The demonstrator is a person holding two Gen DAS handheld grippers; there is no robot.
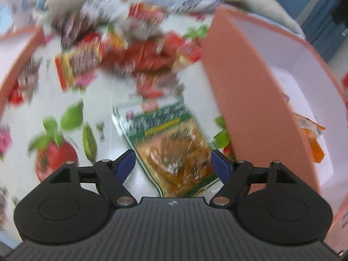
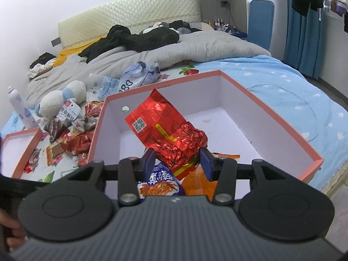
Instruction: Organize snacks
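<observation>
Right gripper pinching red foil packet over pink box. Left gripper spread wide, green snack packet lying between its fingers on fruit-print cloth.

The red packet looks like crinkled, glossy foil, and the green packet is shiny clear plastic with a printed top. The box seems matt cardboard, salmon outside and plain white inside. The tablecloth has a smooth, slightly glossy fruit print, while the grey quilt is soft matt cloth.
</observation>
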